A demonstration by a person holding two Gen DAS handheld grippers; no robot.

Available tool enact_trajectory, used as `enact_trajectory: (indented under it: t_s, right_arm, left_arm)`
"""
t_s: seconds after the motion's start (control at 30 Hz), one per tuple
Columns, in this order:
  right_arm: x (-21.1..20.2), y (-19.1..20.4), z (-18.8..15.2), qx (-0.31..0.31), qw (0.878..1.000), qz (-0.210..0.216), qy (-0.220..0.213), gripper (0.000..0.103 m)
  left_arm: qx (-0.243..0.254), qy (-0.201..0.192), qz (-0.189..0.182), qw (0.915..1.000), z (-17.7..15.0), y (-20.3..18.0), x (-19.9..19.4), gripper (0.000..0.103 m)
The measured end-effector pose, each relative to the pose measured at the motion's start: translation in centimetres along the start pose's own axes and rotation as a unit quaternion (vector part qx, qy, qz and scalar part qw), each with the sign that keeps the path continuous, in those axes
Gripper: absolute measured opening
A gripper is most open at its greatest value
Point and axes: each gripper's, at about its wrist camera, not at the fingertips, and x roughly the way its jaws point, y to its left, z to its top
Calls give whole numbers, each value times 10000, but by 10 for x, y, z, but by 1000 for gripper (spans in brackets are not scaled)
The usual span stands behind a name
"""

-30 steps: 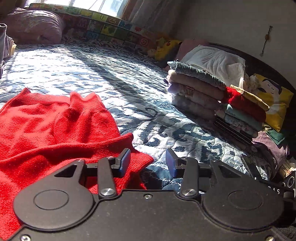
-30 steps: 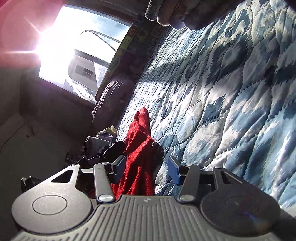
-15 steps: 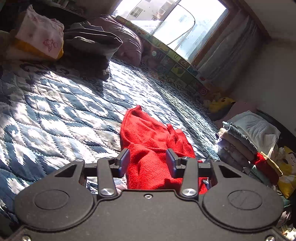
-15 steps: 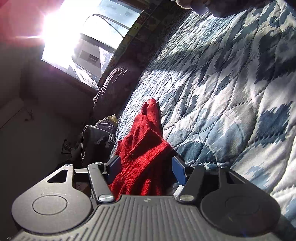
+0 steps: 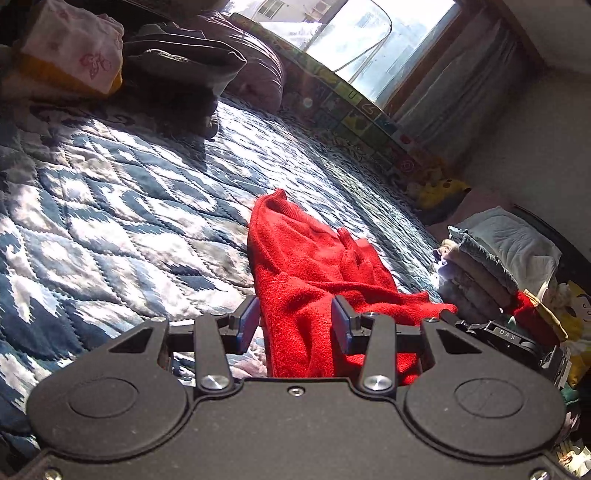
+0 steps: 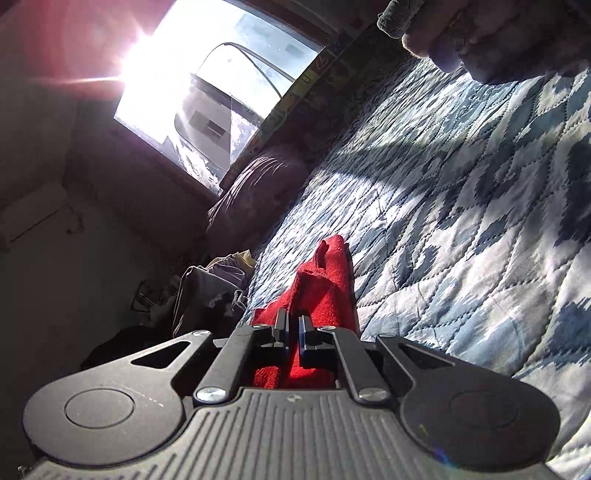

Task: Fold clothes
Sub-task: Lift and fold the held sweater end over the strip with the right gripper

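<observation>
A red knitted garment point(image 5: 306, 269) lies rumpled on the blue-and-white quilted bed point(image 5: 110, 221). In the left wrist view my left gripper point(image 5: 293, 321) is open, its blue-padded fingers point(image 5: 248, 320) straddling the near edge of the red fabric without pinching it. The right gripper's body shows just beyond the cloth at the right. In the right wrist view my right gripper point(image 6: 291, 330) is shut on a fold of the red garment point(image 6: 328, 273), which runs away from the jaws along the quilt point(image 6: 461, 221).
A stack of folded clothes point(image 5: 491, 266) stands at the right of the bed, with a yellow plush toy point(image 5: 439, 188) behind it. Dark pillows and bundled bedding point(image 5: 177, 66) lie at the far left under the sunlit window point(image 5: 351, 33).
The right gripper has gone from open around the red cloth to shut on it. My left gripper swung from facing the folded stack to facing the window, with the red garment now between its fingers.
</observation>
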Motion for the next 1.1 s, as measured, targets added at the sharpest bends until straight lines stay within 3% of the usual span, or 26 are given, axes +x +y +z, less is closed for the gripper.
enact_trajectory:
  t_s: [0.1, 0.17, 0.3, 0.4, 0.47, 0.83, 0.97, 1.1]
  right_arm:
    - [7, -7, -4, 228, 9993, -32, 292, 15]
    - [10, -8, -8, 369, 9985, 53, 405, 37]
    - [19, 6, -14, -75, 9977, 32, 669, 39]
    - [17, 21, -19, -602, 9963, -88, 603, 32]
    - [12, 28, -16, -768, 9958, -52, 492, 7]
    - [-26, 40, 17, -800, 9956, 427, -229, 6]
    - [-36, 35, 25, -723, 9958, 424, -366, 6]
    - [-41, 23, 32, -549, 9971, 343, -407, 6]
  left_arm:
    - [-8, 31, -39, 10000, 1, -1, 3, 41]
    - [-21, 30, -59, 10000, 2, 0, 4, 41]
    - [-55, 39, -81, 9999, 3, 2, 3, 41]
    - [-14, 55, -119, 9999, 2, 2, 2, 41]
    - [15, 67, -147, 9999, 1, 2, 1, 41]
    - [399, 310, -398, 9979, -8, -13, 4, 40]
    - [922, 581, -544, 9926, -18, -30, 11, 40]
    - [1672, 935, -465, 9804, -31, -49, 20, 40]
